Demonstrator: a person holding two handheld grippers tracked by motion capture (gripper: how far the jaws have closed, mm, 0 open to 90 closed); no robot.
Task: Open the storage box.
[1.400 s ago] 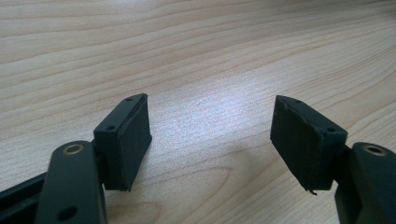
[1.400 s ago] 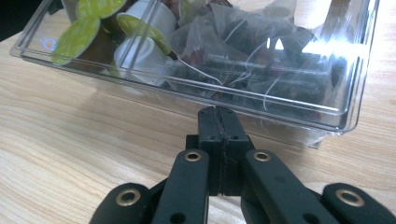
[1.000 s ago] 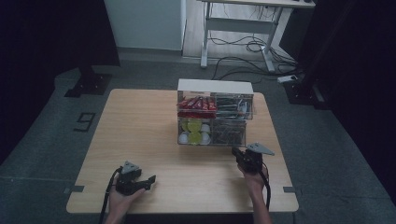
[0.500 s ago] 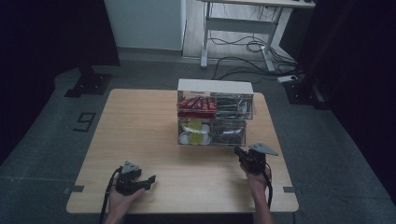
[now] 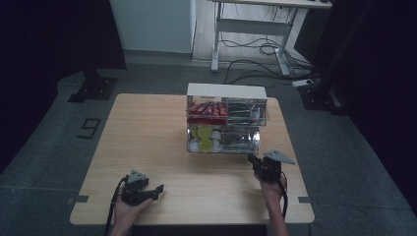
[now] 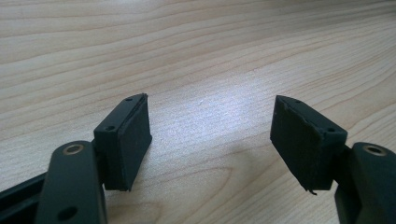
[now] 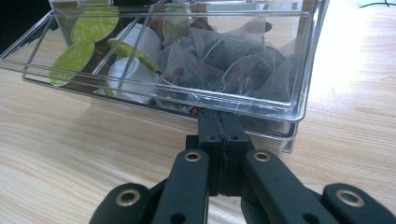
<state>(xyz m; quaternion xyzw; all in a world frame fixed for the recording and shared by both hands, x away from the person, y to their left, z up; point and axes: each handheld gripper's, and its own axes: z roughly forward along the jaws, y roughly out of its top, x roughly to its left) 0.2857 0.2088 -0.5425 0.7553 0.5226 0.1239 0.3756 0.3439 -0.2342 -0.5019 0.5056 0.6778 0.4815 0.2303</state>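
Observation:
A clear plastic drawer organizer (image 5: 226, 96) stands at the middle back of the wooden table (image 5: 147, 132). Its lower drawer (image 7: 299, 70) is slid out toward me; it holds pyramid tea bags (image 7: 233, 60) and white capsules with green lids (image 7: 130, 56). My right gripper (image 7: 223, 116) is shut, its tips tucked under the drawer's front lip, apparently pinching it. In the high view the right gripper (image 5: 254, 160) touches the drawer's front right. My left gripper (image 6: 210, 135) is open over bare wood, and the left gripper (image 5: 157, 189) rests near the front left edge.
Red packets (image 5: 206, 109) fill the organizer's upper left drawer, with dark items to their right. Beyond the table stand a white cabinet (image 5: 152, 24) and a desk frame (image 5: 251, 29) with cables on the floor. Bare wood lies between my two hands.
My right gripper has drawn back slightly toward me, and the lower drawer has come out with it. The left gripper has stayed put.

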